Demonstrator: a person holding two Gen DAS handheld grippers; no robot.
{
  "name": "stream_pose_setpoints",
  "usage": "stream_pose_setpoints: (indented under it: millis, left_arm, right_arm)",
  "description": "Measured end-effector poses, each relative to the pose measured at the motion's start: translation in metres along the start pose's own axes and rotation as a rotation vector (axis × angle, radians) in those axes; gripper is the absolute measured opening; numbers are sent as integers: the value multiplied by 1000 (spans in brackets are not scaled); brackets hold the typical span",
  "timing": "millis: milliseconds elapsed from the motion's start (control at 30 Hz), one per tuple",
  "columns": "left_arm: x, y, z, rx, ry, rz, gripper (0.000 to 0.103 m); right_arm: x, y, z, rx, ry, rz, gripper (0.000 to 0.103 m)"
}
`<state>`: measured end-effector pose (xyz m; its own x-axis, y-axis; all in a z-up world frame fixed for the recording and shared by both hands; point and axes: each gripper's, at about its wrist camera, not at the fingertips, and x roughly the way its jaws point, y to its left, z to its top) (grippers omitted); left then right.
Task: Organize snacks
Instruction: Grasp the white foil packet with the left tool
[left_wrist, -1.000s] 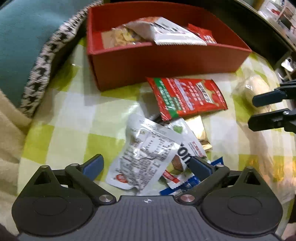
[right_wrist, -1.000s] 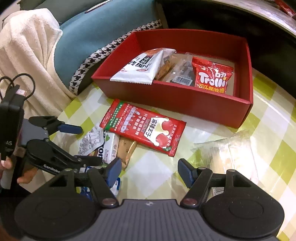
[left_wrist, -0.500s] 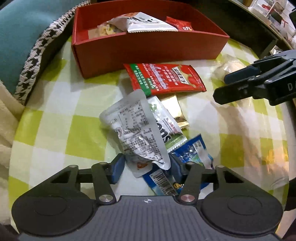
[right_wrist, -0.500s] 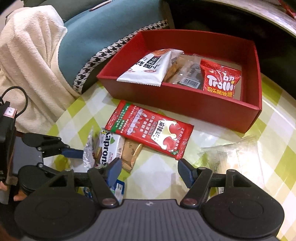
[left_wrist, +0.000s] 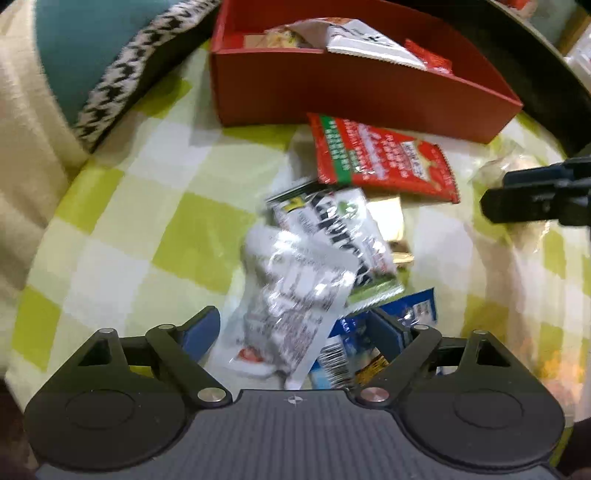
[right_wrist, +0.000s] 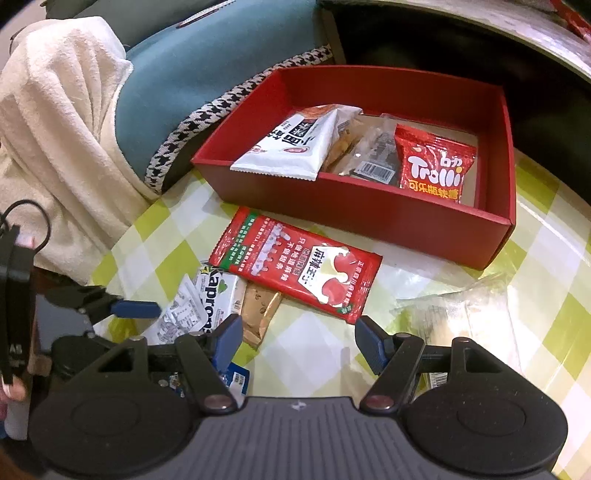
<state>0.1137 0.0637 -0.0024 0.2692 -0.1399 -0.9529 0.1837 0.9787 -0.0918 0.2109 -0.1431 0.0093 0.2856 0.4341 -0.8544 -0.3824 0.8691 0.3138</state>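
Note:
A red box (left_wrist: 354, 92) (right_wrist: 406, 218) at the back holds several snack packs, among them a white pack (right_wrist: 295, 147) and a red Trolli pack (right_wrist: 434, 164). In front of it lies a red and green pack (left_wrist: 380, 160) (right_wrist: 295, 266). A silver-white crinkled pack (left_wrist: 295, 299) (right_wrist: 181, 317) lies over a white and green pack (left_wrist: 347, 229) (right_wrist: 218, 295), a gold wrapper (right_wrist: 258, 310) and a blue pack (left_wrist: 373, 332). My left gripper (left_wrist: 295, 328) is open around the silver-white pack's near end. My right gripper (right_wrist: 299, 336) is open and empty above the cloth.
A clear bag of pale snacks (right_wrist: 461, 317) (left_wrist: 517, 221) lies at the right on the green checked tablecloth (left_wrist: 129, 229). A teal cushion with houndstooth trim (right_wrist: 192, 74) and a cream towel (right_wrist: 55, 140) lie at the left. A dark table edge (right_wrist: 480, 22) runs behind the box.
My left gripper's jaws have opened wider; half a second ago they were pinched on the silver-white pack. The left view shifted closer and blurred. The right gripper barely moved.

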Motion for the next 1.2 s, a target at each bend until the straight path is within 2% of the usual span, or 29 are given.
stream_pose_setpoints:
  millis: [67, 167, 233, 300, 433, 500, 567, 667, 733, 767, 833, 933, 967, 1033, 1100, 1200]
  left_arm:
    - [0, 2, -4, -9, -1, 18, 91]
    - [3, 1, -4, -7, -11, 42, 87]
    - [2, -5, -5, 17, -13, 61, 79]
    - [0, -11, -7, 17, -11, 43, 68]
    - [-9, -6, -12, -16, -9, 10, 63]
    - [-15, -4, -13, -21, -23, -7, 56]
    - [-18, 0, -13, -31, -30, -25, 54]
    - [-16, 0, -12, -25, -20, -33, 58]
    - [-12, 0, -10, -28, 2, -17, 76]
    - [-10, 3, -10, -41, 5, -1, 89]
    - [-6, 6, -7, -52, 4, 19, 93]
    - [2, 6, -4, -63, 18, 0, 98]
    - [2, 1, -4, -50, 13, 16, 98]
    - [1, -5, -4, -28, -3, 30, 88]
    - [-2, -14, -2, 0, -22, 40, 73]
    - [-2, -24, 0, 21, -32, 85, 66]
  right_arm:
    - [1, 1, 0, -2, 1, -2, 70]
    - [2, 3, 1, -3, 1, -5, 70]
    - [3, 5, 3, -8, -2, -4, 70]
    - [3, 8, 4, -22, -8, -7, 70]
    - [10, 10, 6, -40, 2, -15, 70]
    - [13, 11, 5, -45, 13, -19, 70]
    - [13, 13, 2, -56, 20, -23, 70]
    - [12, 16, -4, -59, 21, -31, 70]
    - [10, 18, -7, -62, 21, -34, 70]
    - [9, 19, -8, -62, 19, -34, 70]
    - [6, 21, -11, -64, 17, -31, 70]
    - [2, 23, -15, -76, 16, -27, 70]
    - [1, 23, -16, -77, 13, -26, 70]
    - [-4, 22, -18, -78, 5, -24, 70]
    - [-8, 19, -19, -69, -3, -28, 70]
    - [-11, 15, -21, -56, -10, -36, 70]
